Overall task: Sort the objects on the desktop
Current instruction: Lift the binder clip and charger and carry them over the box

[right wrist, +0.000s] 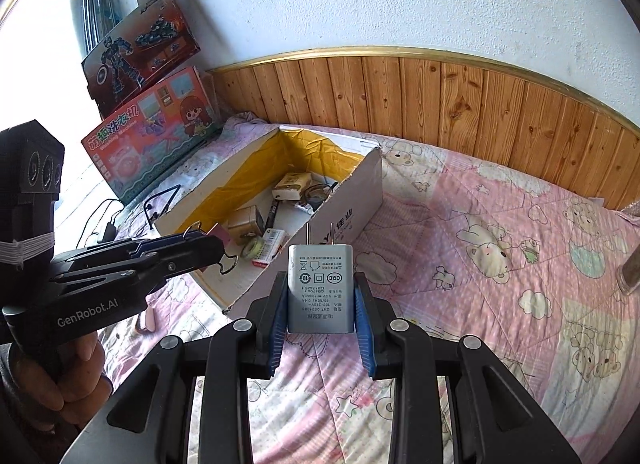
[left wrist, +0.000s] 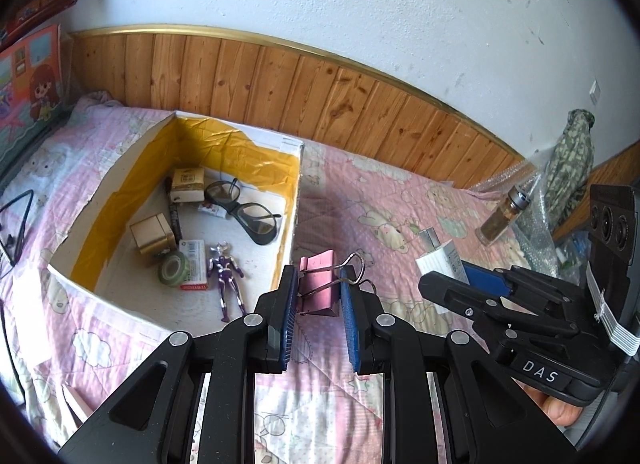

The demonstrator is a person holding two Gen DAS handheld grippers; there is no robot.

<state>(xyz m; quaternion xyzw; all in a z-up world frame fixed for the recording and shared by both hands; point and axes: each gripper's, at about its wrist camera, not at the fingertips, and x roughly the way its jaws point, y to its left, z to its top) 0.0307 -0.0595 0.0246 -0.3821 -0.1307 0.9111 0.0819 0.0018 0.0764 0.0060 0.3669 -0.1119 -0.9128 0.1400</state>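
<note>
1. Left wrist view: the left gripper [left wrist: 318,284] is seen clenched on a pink binder clip [left wrist: 318,284], whose body is squeezed between the two blue pads while its wire handles stick out to the right.
2. The clip is held in the air above the pink patterned quilt [left wrist: 400,199], just beside the near right corner of the cardboard box [left wrist: 289,232].
3. Inside the yellow-lined box, a pair of dark glasses [left wrist: 244,207], a purple toy figure [left wrist: 228,276], a roll of green tape [left wrist: 174,268], a small gold box [left wrist: 152,236] and a tissue pack [left wrist: 187,183] are seen lying on its floor.
4. To the right, the right gripper [left wrist: 448,284] is seen from the side, closed around a white charger plug [left wrist: 442,260].
5. Farther right, a small glass bottle [left wrist: 498,215] is seen standing tilted on the quilt near the wooden wall panelling [left wrist: 320,103].
6. Right wrist view: the right gripper [right wrist: 320,304] is shown grasping the charger plug [right wrist: 320,288] by its sides, prongs pointing up and away, the printed label facing the camera.
7. The plug is held above the quilt [right wrist: 480,223], in front of the box's outer wall [right wrist: 348,203].
8. At the left, the left gripper [right wrist: 212,242] is seen carrying the binder clip [right wrist: 222,236] over the box's near edge, with a hand [right wrist: 60,364] wrapped around its handle.
9. Two toy boxes [right wrist: 152,135] are seen leaning against the wall behind the cardboard box.
</note>
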